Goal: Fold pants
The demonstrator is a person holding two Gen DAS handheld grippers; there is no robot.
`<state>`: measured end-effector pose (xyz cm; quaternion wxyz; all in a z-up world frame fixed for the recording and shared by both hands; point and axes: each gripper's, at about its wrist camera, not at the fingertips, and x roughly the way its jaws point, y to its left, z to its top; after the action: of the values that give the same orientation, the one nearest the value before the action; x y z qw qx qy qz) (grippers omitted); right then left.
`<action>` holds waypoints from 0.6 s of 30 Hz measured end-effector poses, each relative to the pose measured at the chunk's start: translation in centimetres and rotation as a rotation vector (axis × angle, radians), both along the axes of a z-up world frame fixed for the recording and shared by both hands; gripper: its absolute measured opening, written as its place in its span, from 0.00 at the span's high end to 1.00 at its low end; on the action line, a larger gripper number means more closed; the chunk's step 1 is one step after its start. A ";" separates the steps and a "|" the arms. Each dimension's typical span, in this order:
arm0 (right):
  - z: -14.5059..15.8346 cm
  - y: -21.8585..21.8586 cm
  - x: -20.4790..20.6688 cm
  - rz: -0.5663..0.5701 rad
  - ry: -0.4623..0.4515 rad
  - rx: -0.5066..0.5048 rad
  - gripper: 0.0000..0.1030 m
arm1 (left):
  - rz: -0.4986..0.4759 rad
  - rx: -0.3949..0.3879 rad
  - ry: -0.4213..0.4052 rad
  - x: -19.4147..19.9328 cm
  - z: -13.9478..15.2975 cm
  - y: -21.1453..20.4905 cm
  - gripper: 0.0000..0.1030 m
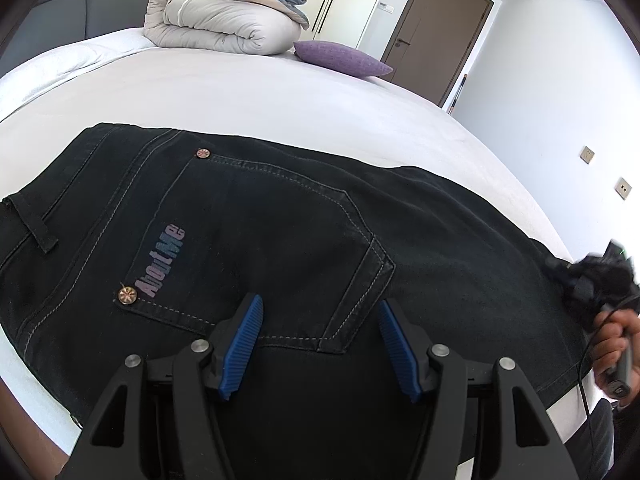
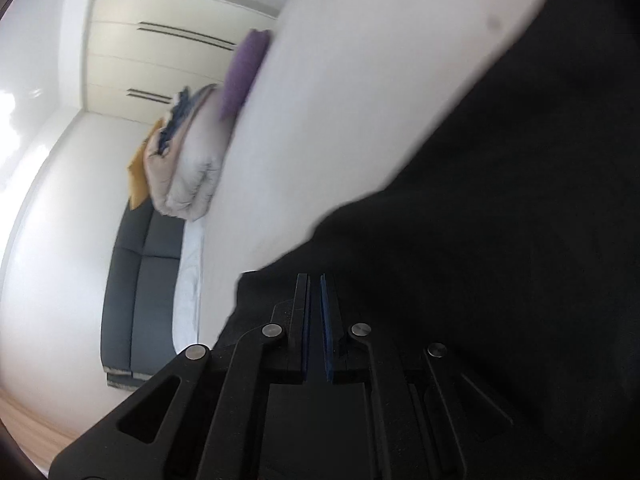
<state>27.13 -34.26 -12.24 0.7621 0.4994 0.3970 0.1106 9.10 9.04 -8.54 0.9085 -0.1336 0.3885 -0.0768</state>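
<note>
Pants (image 1: 280, 240) lie flat on the bed (image 1: 240, 92), seat pocket just ahead of left gripper (image 1: 320, 344), fingers spread, nothing between; right gripper (image 2: 315, 320) fingers pinched together over dark fabric, grip unclear; risk: fabric slips, fold skews.

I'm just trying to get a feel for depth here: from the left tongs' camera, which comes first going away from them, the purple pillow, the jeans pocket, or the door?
1. Jeans pocket, right in front of the left tongs.
2. Purple pillow, far across the bed, right of centre.
3. Door, beyond the bed, upper right.
</note>
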 end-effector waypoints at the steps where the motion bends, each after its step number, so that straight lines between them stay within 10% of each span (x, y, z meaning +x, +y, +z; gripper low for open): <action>1: -1.8 -1.3 -0.7 -0.041 -0.006 0.035 1.00 | -0.001 0.001 -0.001 0.0 0.0 0.0 0.40; 12: 0.7 -16.6 -10.3 -0.422 -0.044 -0.194 0.97 | -0.017 -0.032 -0.095 0.1 5.2 -1.9 0.38; 18: 0.7 -10.0 -7.0 -0.138 -0.128 -0.073 0.97 | -0.187 0.065 -0.030 5.1 4.0 -5.6 0.35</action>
<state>20.10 -44.24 -11.52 0.8093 0.4895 0.3160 0.0751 14.24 3.40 -4.56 0.9069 -0.0661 0.3878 -0.1509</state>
